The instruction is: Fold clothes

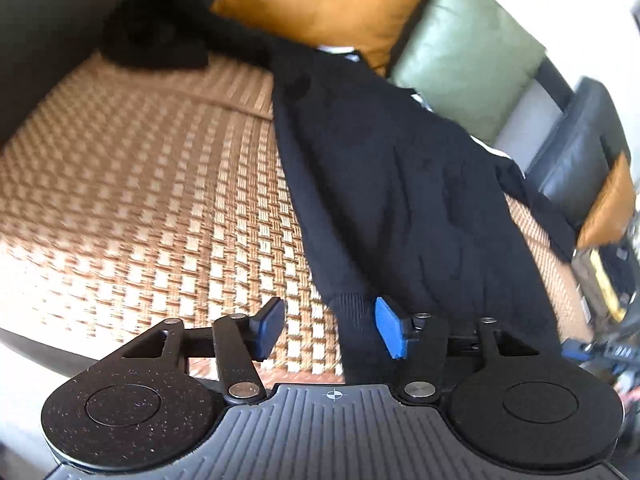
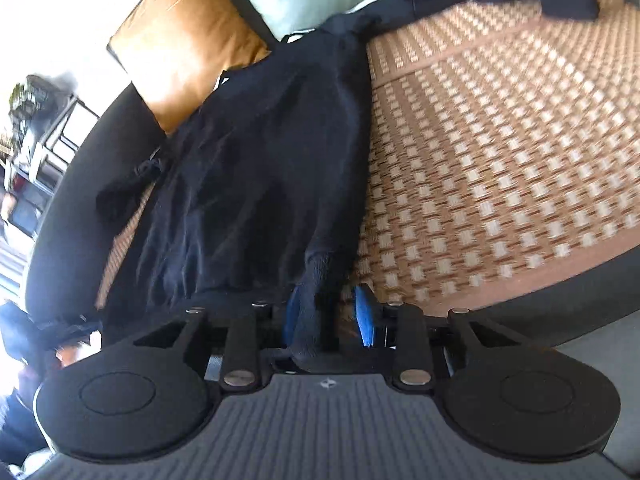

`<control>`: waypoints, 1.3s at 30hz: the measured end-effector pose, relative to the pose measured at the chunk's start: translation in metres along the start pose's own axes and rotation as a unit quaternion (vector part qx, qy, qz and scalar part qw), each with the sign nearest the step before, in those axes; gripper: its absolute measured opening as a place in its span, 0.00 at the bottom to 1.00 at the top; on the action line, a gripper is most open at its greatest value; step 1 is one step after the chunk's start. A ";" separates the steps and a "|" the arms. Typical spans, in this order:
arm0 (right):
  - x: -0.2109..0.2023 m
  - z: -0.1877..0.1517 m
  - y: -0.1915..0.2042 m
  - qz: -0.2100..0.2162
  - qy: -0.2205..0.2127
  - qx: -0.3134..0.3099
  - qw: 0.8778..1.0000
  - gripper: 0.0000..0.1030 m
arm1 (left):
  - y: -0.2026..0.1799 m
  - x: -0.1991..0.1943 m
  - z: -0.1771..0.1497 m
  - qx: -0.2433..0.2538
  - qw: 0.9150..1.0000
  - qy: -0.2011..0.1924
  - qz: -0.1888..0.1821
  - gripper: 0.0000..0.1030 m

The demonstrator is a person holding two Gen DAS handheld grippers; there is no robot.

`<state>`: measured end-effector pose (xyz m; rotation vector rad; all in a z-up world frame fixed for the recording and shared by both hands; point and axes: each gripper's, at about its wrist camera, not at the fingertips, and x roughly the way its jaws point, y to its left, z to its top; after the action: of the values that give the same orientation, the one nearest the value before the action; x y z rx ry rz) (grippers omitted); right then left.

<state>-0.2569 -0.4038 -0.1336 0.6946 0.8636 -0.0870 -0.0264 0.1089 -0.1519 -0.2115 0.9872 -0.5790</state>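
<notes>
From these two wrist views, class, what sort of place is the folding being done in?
Probably a living room at home: a sofa with a woven seat mat, orange cushion and green cushion, with the black garment spread on it.

Left tongs agape; right tongs parted around cloth.

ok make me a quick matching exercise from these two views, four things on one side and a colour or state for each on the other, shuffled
Things:
1. black garment
2. woven mat
3. left gripper
4. cushion behind the garment's top

Colours or states:
A. orange-tan
B. open, a ribbed cuff between its fingers
C. brown and cream checks
D. spread lengthwise over the mat

Pairs: 1-D, 2-C, 3-B, 4-A

In the right wrist view, the right gripper is also open around a ribbed cuff.
</notes>
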 end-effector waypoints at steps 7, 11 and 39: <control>0.006 -0.019 0.017 -0.038 0.018 -0.068 0.997 0.35 | -0.026 -0.010 -0.029 0.080 0.996 -0.013 0.024 0.65; 0.017 -0.029 0.029 -0.064 0.032 -0.119 0.990 0.36 | -0.025 -0.017 -0.048 0.113 0.993 -0.006 0.042 0.65; 0.023 -0.002 0.059 -0.103 -0.054 -0.153 0.981 0.27 | -0.044 0.035 -0.027 0.042 0.994 -0.074 0.073 0.07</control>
<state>-0.2228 -0.3516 -0.1201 0.3087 0.8201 -0.1712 -0.0505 0.0557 -0.1736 -0.1043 0.8252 -0.4640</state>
